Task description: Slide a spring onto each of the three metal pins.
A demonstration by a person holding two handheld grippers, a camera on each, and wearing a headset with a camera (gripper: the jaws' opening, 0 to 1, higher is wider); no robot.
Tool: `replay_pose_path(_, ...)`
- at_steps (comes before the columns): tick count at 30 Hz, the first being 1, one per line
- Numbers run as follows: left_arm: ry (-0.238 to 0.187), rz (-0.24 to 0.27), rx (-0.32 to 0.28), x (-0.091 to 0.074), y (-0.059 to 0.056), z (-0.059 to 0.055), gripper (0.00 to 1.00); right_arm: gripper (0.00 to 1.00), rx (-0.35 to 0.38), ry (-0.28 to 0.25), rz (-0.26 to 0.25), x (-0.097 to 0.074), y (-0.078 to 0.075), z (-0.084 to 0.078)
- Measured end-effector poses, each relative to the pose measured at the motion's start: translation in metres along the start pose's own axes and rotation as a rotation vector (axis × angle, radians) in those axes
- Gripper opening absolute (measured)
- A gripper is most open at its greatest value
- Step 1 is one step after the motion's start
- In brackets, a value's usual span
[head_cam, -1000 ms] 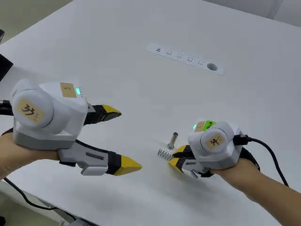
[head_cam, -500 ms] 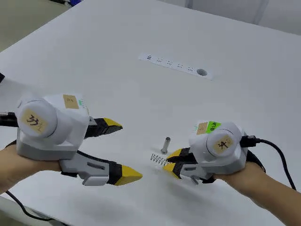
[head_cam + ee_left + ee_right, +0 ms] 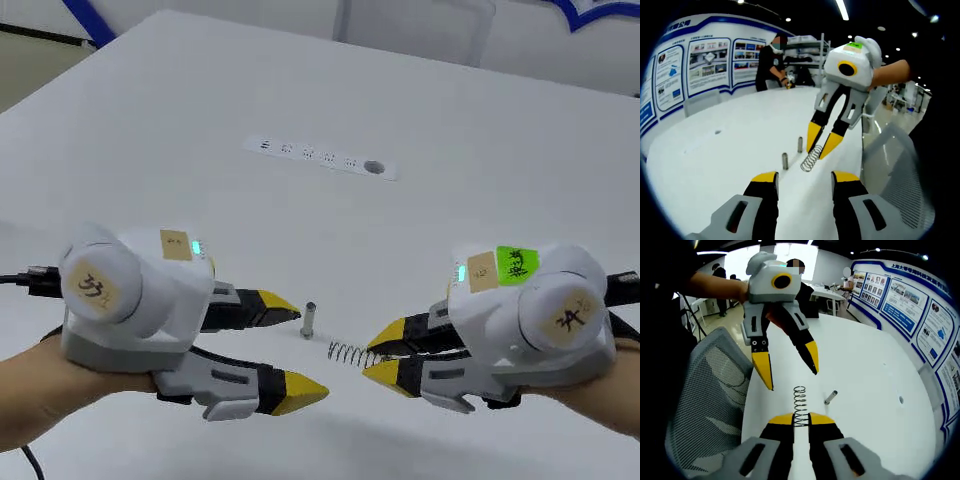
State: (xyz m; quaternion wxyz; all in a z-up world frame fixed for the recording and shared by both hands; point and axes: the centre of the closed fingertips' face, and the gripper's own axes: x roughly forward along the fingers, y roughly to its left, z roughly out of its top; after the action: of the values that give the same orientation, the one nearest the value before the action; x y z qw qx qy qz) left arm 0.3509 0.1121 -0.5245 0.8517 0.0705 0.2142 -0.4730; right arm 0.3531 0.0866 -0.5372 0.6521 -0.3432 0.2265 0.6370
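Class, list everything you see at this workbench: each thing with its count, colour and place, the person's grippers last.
Table: one, white, under everything.
Socket strip: one, white, set in the table's far part.
Metal pins: two, grey, upright on the table.
Spring: one, silvery, gripped at one end, near the pins.
Mesh chair: one, grey, beside the table.
Left gripper: one, white with yellow tips, open.
Right gripper: one, white with yellow tips, shut on the spring.
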Motion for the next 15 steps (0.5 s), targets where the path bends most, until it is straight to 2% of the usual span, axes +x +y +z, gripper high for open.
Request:
replay_pose_path(3, 0.003, -0.017, 0.015, 0.007, -0.007, 0.003, 0.38, 0.11, -0.006, -0.019, 0.019, -0.006, 0.008, 0.006)
replay_pose_path(7, 0.012, -0.04, 0.035, 0.01, -0.015, 0.004, 0.35, 0.11, -0.027, -0.018, 0.032, -0.009, 0.015, 0.007)
replay_pose_path(12, 0.005, -0.053, 0.042, 0.01, -0.02, 0.006, 0.25, 0.11, -0.038, -0.018, 0.048, -0.01, 0.018, 0.006)
replay_pose_path(15, -0.011, -0.062, 0.033, 0.008, -0.024, 0.008, 0.25, 0.11, -0.052, -0.022, 0.06, -0.011, 0.021, 0.009)
